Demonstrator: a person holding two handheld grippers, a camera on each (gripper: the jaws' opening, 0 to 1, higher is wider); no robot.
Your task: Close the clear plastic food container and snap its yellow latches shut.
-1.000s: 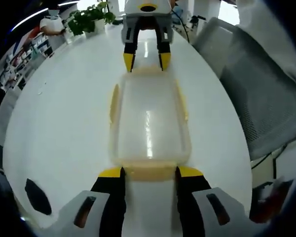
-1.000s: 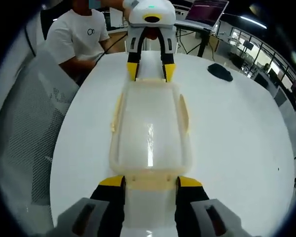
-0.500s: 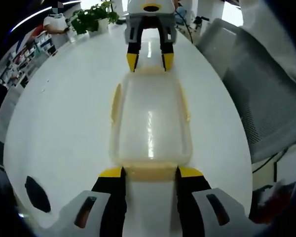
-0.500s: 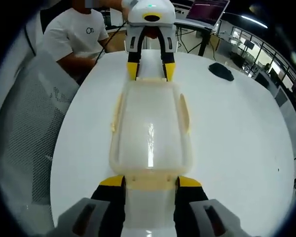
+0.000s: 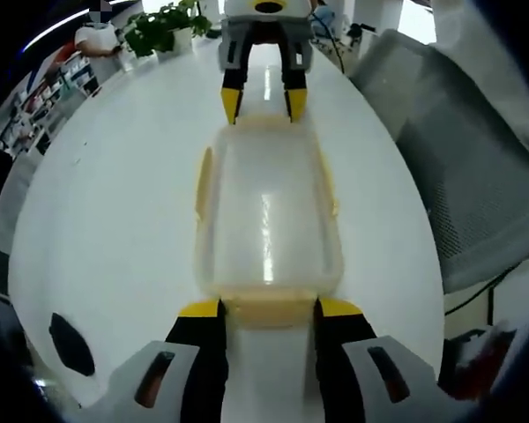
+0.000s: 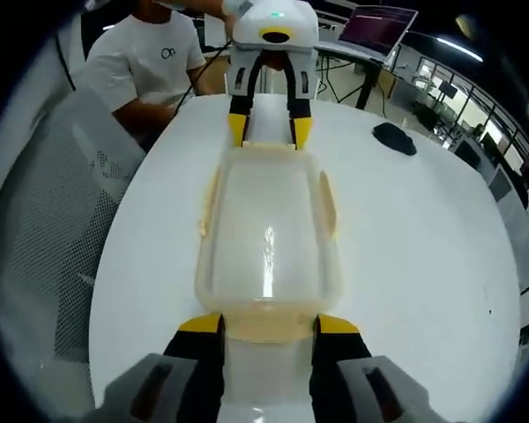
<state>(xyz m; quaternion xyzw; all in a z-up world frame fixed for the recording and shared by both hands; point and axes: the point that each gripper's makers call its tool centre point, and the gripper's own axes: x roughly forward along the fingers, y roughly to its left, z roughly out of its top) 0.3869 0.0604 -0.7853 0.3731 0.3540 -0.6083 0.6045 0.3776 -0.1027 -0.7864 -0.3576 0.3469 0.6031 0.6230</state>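
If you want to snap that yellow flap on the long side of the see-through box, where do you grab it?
Judging by its pose, press the long yellow side latch at its lower free edge, coming from outside the clear plastic food container. It flares away from the wall, hinged at the lid. The left gripper and right gripper each straddle an end latch.

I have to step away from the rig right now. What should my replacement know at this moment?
Left gripper: open, jaws either side of one end latch.
Right gripper: open, jaws either side of the opposite end latch.
Container sits lengthwise between them on the white table, lid on.
Long-side latches appear to stand out from the walls, probably unsnapped; end latch state unclear.
Left: check and press all latches shut.
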